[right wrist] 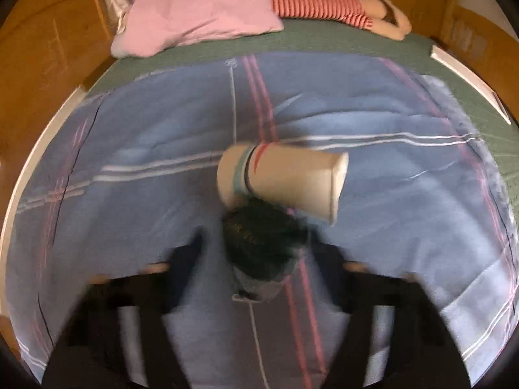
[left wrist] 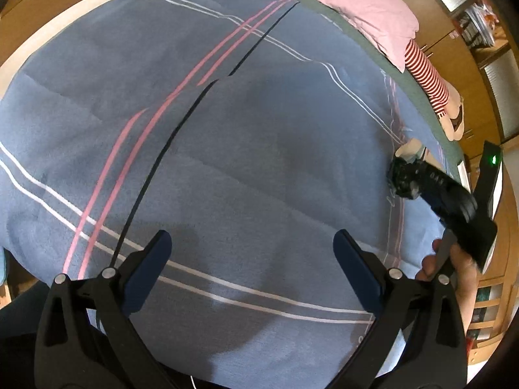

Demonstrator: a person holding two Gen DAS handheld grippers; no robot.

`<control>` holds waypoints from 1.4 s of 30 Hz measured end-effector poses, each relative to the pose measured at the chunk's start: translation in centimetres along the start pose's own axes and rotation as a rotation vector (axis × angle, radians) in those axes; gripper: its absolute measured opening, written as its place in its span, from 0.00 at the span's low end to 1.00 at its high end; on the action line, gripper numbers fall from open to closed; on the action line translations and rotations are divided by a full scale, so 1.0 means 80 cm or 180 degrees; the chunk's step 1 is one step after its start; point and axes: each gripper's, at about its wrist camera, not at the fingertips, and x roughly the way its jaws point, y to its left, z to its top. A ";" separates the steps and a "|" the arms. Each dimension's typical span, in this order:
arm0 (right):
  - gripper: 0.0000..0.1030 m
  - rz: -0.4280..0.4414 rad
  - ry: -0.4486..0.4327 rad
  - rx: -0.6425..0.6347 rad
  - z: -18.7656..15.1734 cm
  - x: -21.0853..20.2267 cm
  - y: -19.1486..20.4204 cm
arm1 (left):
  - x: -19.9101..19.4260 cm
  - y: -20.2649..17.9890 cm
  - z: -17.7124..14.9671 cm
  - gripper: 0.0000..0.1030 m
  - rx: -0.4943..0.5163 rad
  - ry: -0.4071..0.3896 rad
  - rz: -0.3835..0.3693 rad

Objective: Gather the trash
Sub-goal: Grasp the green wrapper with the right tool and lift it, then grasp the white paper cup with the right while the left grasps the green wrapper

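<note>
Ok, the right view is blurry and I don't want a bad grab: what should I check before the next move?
1. Dark crumpled wrapper between the right gripper fingers: ok.
2. Pads pressing on it: cannot tell, blurred.
3. Paper cup apart from the wrapper: not ok, it lies on its side and seems to rest against it.
4. Left gripper open and empty: ok.

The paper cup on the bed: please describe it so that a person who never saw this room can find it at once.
Start from the blue striped blanket covering the bed, below the pink pillow. Near the blanket's middle a beige paper cup lies on its side, with a dark crumpled item right beside it. The cup alone is pale and cylindrical, with coloured bands near one end.
</note>
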 end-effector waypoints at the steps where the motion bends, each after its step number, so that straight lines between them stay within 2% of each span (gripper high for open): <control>1: 0.46 0.0069 -0.0005 -0.0013 -0.003 -0.002 0.000 | -0.001 -0.001 -0.001 0.96 -0.0007 -0.0007 0.0009; 4: 0.45 0.0367 0.0054 -0.0017 -0.015 -0.015 0.000 | -0.005 0.001 -0.001 0.96 -0.0025 -0.0065 0.0041; 7: 0.45 0.0892 0.0269 0.0003 -0.037 -0.034 0.004 | -0.013 0.011 0.003 0.96 -0.0148 -0.0183 0.0070; 9: 0.45 0.1465 0.0619 0.0035 -0.057 -0.039 0.010 | -0.022 0.022 0.004 0.96 -0.0295 -0.0308 0.0114; 14: 0.47 0.1748 0.0929 -0.0384 -0.089 -0.055 0.038 | -0.035 0.040 0.003 0.96 -0.0493 -0.0442 0.0082; 16: 0.52 0.1640 0.0918 -0.0551 -0.092 -0.061 0.044 | -0.035 0.044 0.004 0.96 -0.0548 -0.0430 0.0045; 17: 0.63 0.1523 0.0833 -0.0620 -0.090 -0.069 0.044 | -0.035 0.046 0.004 0.96 -0.0572 -0.0426 0.0033; 19: 0.76 0.1437 0.0634 -0.0574 -0.080 -0.081 0.034 | -0.034 0.051 0.003 0.96 -0.0631 -0.0405 0.0003; 21: 0.78 0.1356 0.0298 -0.0296 -0.054 -0.100 0.007 | -0.031 0.053 0.003 0.96 -0.0645 -0.0363 -0.0013; 22: 0.80 0.1314 0.0228 -0.0247 -0.052 -0.103 0.003 | -0.030 0.052 0.002 0.96 -0.0637 -0.0337 -0.0021; 23: 0.82 0.1113 -0.0008 -0.0125 -0.037 -0.114 -0.011 | -0.028 0.051 0.001 0.96 -0.0617 -0.0320 -0.0022; 24: 0.83 0.1011 -0.0114 -0.0084 -0.032 -0.119 -0.016 | -0.027 0.048 0.001 0.96 -0.0593 -0.0314 -0.0015; 25: 0.84 0.0751 -0.0307 -0.0007 -0.014 -0.123 -0.028 | -0.026 0.046 0.002 0.96 -0.0580 -0.0314 -0.0010; 27: 0.86 0.0488 -0.0406 0.0049 0.000 -0.124 -0.031 | -0.026 0.043 0.002 0.96 -0.0554 -0.0326 0.0018; 29: 0.87 0.0230 -0.0364 0.0082 0.031 -0.103 -0.025 | -0.025 0.040 0.002 0.96 -0.0518 -0.0328 0.0058; 31: 0.87 0.0172 -0.0264 0.0069 0.047 -0.087 -0.028 | -0.022 0.034 0.003 0.96 -0.0449 -0.0304 0.0070; 33: 0.87 0.0025 -0.0033 0.0016 0.063 -0.045 -0.019 | -0.020 0.029 0.002 0.96 -0.0398 -0.0291 0.0087; 34: 0.88 -0.0009 0.0012 -0.0004 0.063 -0.040 -0.023 | -0.020 0.027 0.002 0.96 -0.0380 -0.0295 0.0095; 36: 0.88 -0.0217 0.0265 -0.0059 0.068 0.003 -0.021 | -0.020 0.027 0.003 0.96 -0.0368 -0.0305 0.0107; 38: 0.88 -0.0252 0.0388 -0.0023 0.058 0.029 -0.015 | -0.021 0.028 0.003 0.96 -0.0388 -0.0305 0.0112; 42: 0.88 -0.0421 0.0207 -0.0284 0.048 0.028 0.001 | -0.020 0.028 0.004 0.96 -0.0392 -0.0293 0.0112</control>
